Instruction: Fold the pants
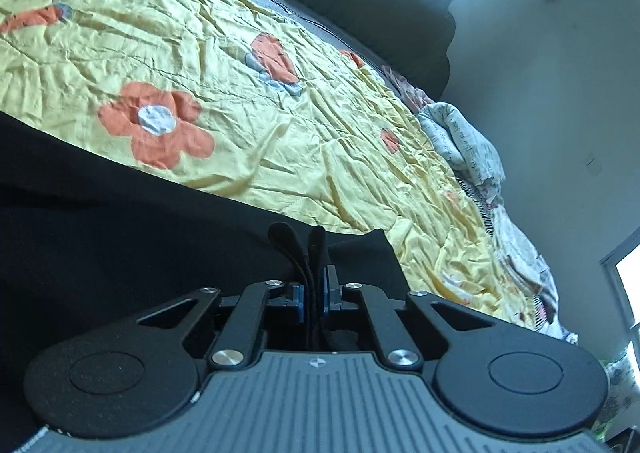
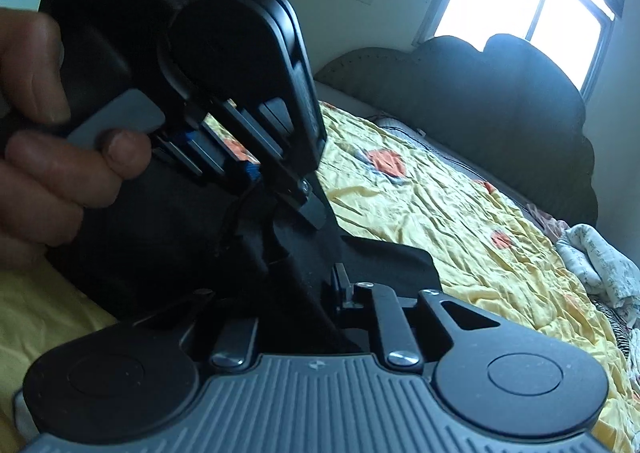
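The black pants (image 1: 100, 221) lie on a yellow bedsheet with orange flowers (image 1: 280, 133). My left gripper (image 1: 300, 243) is shut on a fold of the pants' edge, with black cloth standing up between its fingers. In the right wrist view the pants (image 2: 180, 213) hang in a bunch from the left gripper (image 2: 310, 211), which a person's hand (image 2: 44, 157) holds at the upper left. The cloth runs down into my right gripper (image 2: 316, 279), which is shut on it. Only that gripper's right finger (image 2: 340, 277) shows; the cloth hides the other.
The flowered sheet (image 2: 440, 213) covers the bed to a dark padded headboard (image 2: 500, 93). A crumpled pale quilt (image 1: 468, 145) lies at the bed's far right edge, also seen as the quilt (image 2: 600, 261). A bright window (image 2: 520, 5) is behind the headboard.
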### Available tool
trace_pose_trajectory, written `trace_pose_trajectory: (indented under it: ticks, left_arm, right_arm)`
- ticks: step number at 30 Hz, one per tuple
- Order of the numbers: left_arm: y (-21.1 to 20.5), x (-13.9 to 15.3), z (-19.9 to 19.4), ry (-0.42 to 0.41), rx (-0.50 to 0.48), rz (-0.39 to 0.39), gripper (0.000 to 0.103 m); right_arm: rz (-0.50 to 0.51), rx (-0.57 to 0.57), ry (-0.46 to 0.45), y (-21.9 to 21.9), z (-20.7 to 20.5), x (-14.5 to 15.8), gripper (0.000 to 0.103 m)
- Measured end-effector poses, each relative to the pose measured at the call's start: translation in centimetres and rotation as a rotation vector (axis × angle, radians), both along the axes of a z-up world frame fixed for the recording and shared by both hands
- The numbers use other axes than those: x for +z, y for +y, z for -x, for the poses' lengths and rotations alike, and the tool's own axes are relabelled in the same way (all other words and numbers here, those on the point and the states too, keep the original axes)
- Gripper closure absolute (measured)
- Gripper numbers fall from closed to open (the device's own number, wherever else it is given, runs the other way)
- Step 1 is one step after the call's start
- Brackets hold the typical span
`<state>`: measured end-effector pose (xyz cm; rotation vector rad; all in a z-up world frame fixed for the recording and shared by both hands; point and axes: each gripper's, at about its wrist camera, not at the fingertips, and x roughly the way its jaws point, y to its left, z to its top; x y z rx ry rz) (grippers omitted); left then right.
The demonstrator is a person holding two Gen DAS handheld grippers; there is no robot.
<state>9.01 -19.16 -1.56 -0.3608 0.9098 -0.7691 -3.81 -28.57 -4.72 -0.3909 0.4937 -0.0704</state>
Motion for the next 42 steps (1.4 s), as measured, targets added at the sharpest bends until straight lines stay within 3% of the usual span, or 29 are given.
trace_pose_trajectory:
  ticks: [7, 19, 30, 33, 42]
  left_arm:
    - [2.2, 1.1, 0.1, -0.057, 0.017, -0.034, 0.097]
    - [5.2, 2.0, 0.2, -0.174, 0.042, -0.168, 0.097]
    - [7.1, 1.7, -0.4, -0.201, 0.075, -0.228, 0.097]
    - [7.4, 1.6, -0.3, -0.215, 0.079, -0.244, 0.097]
    - [8.8, 1.2, -1.0, -0.215, 0.105, -0.261, 0.097]
  right_arm:
    - [-0.025, 0.036, -0.027, 1.1, -0.1, 1.2, 0.089]
    - [-0.095, 0.149, -0.023, 4.1, -1.0, 1.4, 0.089]
    - [-0.133, 0.21, -0.005, 5.1, -1.7, 0.8, 0.089]
    - [-0.137, 0.221, 0.004, 3.8, -4.5, 0.9, 0.089]
    - [-0.129, 0.258, 0.016, 3.4, -6.9, 0.7, 0.089]
